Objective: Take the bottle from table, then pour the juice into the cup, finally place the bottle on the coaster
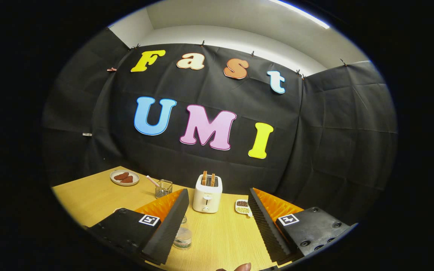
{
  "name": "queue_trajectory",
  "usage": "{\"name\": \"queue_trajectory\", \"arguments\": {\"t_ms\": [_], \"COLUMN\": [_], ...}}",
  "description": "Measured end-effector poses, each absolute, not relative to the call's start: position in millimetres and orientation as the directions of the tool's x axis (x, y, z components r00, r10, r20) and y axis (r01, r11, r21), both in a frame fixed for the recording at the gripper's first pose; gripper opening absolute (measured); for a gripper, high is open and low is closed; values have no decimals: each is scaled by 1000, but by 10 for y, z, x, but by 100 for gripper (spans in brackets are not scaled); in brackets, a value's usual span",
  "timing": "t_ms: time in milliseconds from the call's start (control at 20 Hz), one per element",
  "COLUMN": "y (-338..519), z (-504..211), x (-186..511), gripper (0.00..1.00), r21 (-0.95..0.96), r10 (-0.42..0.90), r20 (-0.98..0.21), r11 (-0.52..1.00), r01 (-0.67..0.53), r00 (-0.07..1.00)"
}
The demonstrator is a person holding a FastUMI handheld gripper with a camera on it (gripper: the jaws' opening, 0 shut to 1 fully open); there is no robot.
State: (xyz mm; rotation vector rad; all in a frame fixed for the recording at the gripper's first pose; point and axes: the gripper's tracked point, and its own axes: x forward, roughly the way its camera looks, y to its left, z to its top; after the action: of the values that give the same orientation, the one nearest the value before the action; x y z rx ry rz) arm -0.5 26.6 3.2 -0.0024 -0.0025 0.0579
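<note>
My gripper [218, 192] is open and tilted, with a wide gap between its fingers and nothing held. A small clear bottle-like container [182, 237] stands on the wooden table [220, 241] right against the inner side of the left finger [170, 226], which hides part of it. Farther back, beyond the left fingertip, stands a clear glass cup [163, 188] with a pink stick in it.
A white toaster [207, 198] with two slices in it stands between and beyond the fingertips. A plate with brown pieces [124, 177] lies at the far left corner. A small dish of grains [242, 206] sits by the right finger. A person's fingertip [241, 267] shows nearest me.
</note>
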Motion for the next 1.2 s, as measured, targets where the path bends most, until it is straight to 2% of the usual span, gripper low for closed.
{"name": "queue_trajectory", "arguments": {"t_ms": [400, 800, 1200], "y": [385, 768, 972], "z": [-36, -895, -1699], "x": [13, 33, 311], "gripper": [97, 97, 98], "r21": [27, 117, 112], "r10": [73, 148, 180], "r20": [23, -27, -40], "r11": [997, 983, 978], "r01": [-73, -144, -174], "r00": [997, 989, 983]}}
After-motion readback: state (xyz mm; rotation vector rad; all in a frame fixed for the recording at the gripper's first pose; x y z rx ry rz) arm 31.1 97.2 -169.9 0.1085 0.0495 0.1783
